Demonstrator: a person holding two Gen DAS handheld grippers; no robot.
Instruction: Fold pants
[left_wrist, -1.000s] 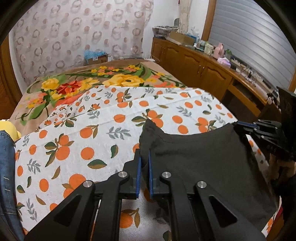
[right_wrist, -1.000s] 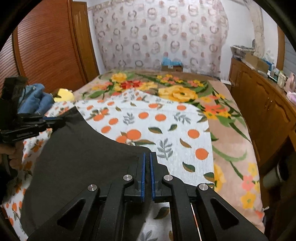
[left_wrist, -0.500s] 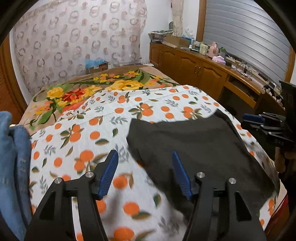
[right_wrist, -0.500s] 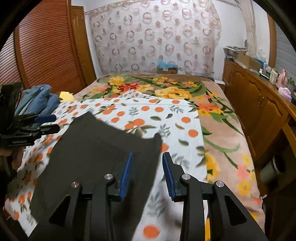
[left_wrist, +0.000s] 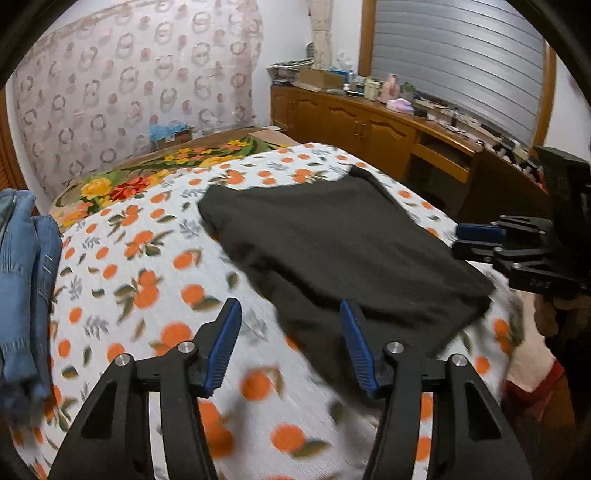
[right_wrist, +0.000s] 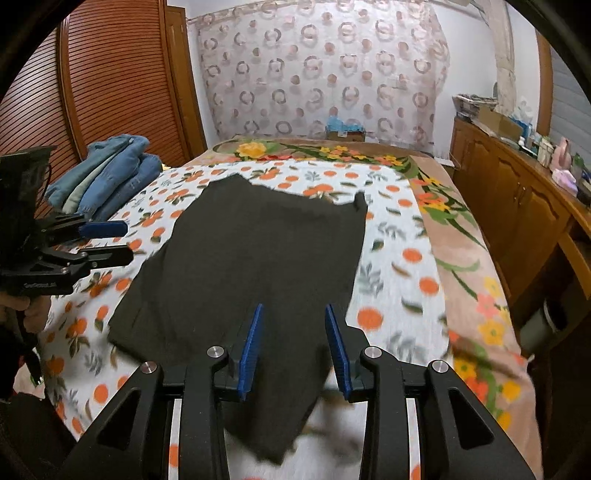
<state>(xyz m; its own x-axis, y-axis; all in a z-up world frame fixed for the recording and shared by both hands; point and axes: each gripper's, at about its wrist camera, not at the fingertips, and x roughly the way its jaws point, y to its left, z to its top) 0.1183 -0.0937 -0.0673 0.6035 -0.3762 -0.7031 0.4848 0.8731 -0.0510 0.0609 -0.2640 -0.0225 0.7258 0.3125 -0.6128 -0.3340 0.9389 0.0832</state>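
Observation:
Dark grey pants (left_wrist: 332, 240) lie folded flat on the orange-print bedsheet (left_wrist: 140, 258). My left gripper (left_wrist: 290, 306) hovers back from their near left edge, its jaws closing with nothing between the blue pads. In the right wrist view the pants (right_wrist: 258, 251) spread ahead of my right gripper (right_wrist: 293, 308), which stands open just above their near edge, holding nothing. Each gripper shows in the other's view: the right gripper (left_wrist: 457, 242) beside the pants' right side, the left gripper (right_wrist: 127, 240) beside their left side, a hand under it.
A stack of folded blue jeans (right_wrist: 110, 170) sits on the bed's left side, also seen as jeans (left_wrist: 22, 277). A floral blanket (right_wrist: 461, 258) covers the bed's far and right parts. A cluttered wooden cabinet (right_wrist: 517, 199) runs along the right; a slatted wardrobe door (right_wrist: 110, 92) stands left.
Both grippers were shut on the pants' edge a second ago; they let go, opened and pulled back toward me. The pants now lie flat on the sheet.

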